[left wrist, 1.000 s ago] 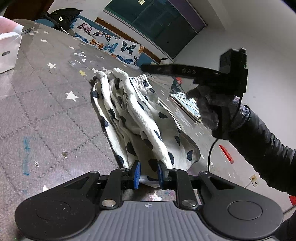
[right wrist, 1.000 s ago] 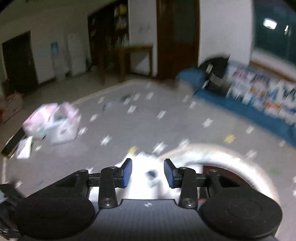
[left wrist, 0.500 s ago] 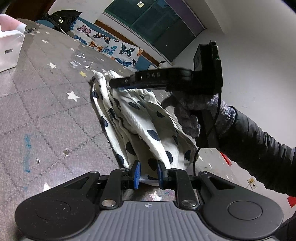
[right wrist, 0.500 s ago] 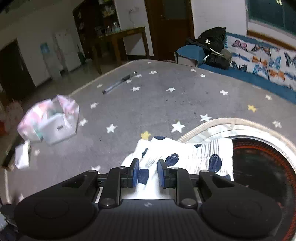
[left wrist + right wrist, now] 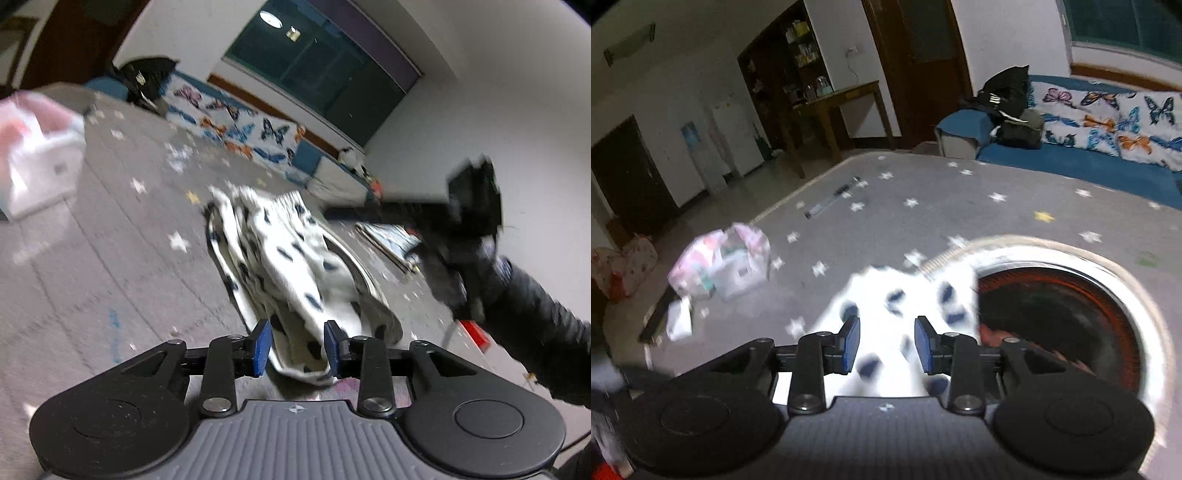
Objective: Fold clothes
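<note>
A white garment with dark polka dots (image 5: 280,258) lies bunched on the grey star-patterned table (image 5: 110,258). My left gripper (image 5: 295,349) is open, its blue pads either side of the garment's near end. The right gripper shows in the left wrist view (image 5: 461,206) to the right of the cloth, raised above the table, blurred. In the right wrist view, my right gripper (image 5: 886,345) is open above the overexposed garment (image 5: 897,302).
A pink and white tissue box (image 5: 33,155) (image 5: 724,266) stands on the table's far side. A pen (image 5: 831,197) lies near the table edge. A round induction hob (image 5: 1056,314) is set into the table beside the garment. A butterfly-print sofa (image 5: 1108,122) is behind.
Both grippers have opened and let go of the garment. The right gripper has drawn back to the right, away from the garment's far end. The garment has dropped onto the table.
</note>
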Motion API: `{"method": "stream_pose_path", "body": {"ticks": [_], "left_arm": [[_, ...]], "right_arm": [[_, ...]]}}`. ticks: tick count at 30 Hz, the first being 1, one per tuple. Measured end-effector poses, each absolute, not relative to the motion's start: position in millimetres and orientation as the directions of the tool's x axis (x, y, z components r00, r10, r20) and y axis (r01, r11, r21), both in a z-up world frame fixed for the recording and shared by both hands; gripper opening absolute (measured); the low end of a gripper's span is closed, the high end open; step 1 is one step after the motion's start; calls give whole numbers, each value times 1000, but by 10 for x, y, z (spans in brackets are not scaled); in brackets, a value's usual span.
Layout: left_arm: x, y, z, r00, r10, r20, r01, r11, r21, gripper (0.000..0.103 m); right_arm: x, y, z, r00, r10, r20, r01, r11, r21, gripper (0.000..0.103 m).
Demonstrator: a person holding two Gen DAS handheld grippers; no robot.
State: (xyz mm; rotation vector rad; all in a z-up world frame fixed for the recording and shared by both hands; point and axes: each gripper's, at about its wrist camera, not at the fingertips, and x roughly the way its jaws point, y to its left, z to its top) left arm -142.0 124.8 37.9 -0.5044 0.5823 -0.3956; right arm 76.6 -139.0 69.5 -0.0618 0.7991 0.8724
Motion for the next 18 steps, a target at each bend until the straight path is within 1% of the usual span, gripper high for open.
{"method": "stream_pose_path", "body": {"ticks": [2, 5, 11, 13, 14, 15, 17, 18], "left_arm": [[-1401, 1216, 498, 781, -470, -412, 201, 813, -546, 34], [-1197, 1098, 628, 779, -470, -416, 197, 812, -549, 34], [-594, 794, 588, 754, -469, -460, 163, 812, -560, 32], [-441, 726, 542, 747, -456, -484, 138, 819, -557, 32], [-380, 701, 511, 743, -446, -499, 126, 826, -550, 32], [-318, 678, 476, 740, -430, -517, 111, 836, -538, 31], [-244, 656, 413, 736, -396, -549, 83, 858, -507, 28], [-234, 665, 369, 734, -380, -562, 70, 866, -495, 25]], "right_arm": [[675, -1560, 706, 387, 645, -659, -704, 668, 240, 32], [506, -1712, 578, 394, 610, -687, -711, 677, 194, 32], [296, -1844, 400, 394, 614, -684, -706, 679, 202, 32], [212, -1860, 391, 408, 612, -678, -719, 673, 175, 31], [183, -1869, 381, 409, 612, -677, -723, 670, 170, 29], [160, -1878, 370, 418, 605, -678, -721, 675, 158, 23], [133, -1900, 344, 427, 591, -684, -716, 683, 144, 14], [132, -1927, 325, 428, 589, -685, -710, 689, 148, 9]]}}
